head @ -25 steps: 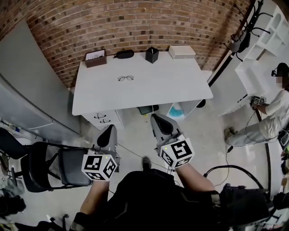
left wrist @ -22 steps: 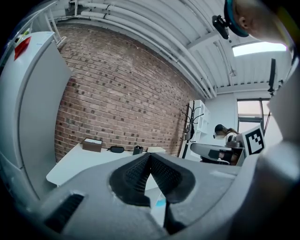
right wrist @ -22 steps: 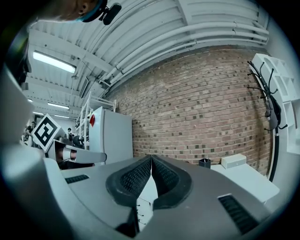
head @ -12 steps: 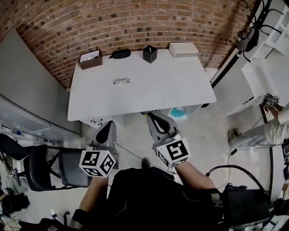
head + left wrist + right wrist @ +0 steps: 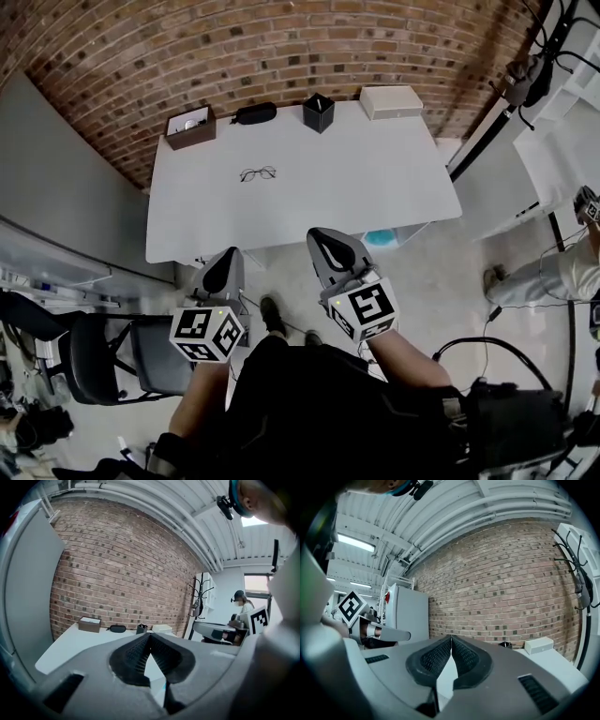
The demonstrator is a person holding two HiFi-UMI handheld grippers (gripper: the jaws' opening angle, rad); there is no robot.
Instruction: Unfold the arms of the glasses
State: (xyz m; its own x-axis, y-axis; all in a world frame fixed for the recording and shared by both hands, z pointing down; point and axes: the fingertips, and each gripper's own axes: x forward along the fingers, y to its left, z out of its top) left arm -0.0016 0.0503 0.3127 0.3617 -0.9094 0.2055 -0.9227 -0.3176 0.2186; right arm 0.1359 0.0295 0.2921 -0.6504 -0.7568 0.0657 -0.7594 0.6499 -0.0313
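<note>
Two hand-held grippers and a white rectangular table (image 5: pixel 375 187), head view with both gripper views. A red brick wall (image 5: pixel 281 47) stands behind the table's far edge. A black chair (image 5: pixel 103 356) stands on the floor off the table's near left corner. The left gripper (image 5: pixel 225 261), grey with a marker cube, hangs over the floor just short of the table's near edge. Its own view shows the ribbed pads (image 5: pixel 136 653) pressed together at the tips with nothing between them. The right gripper (image 5: pixel 323 242) hangs beside it at the same edge, likewise closed and empty. Along the table's far edge stand, in order of size, a white rectangular box (image 5: pixel 391 101), an open brown box (image 5: pixel 189 127), a black square cup (image 5: pixel 318 112) and a black oval case (image 5: pixel 254 113). The thin-rimmed glasses (image 5: pixel 258 173) lie on the table left of centre, nearer the far edge, well apart from both grippers. Whether their arms are folded is too small to tell.
</note>
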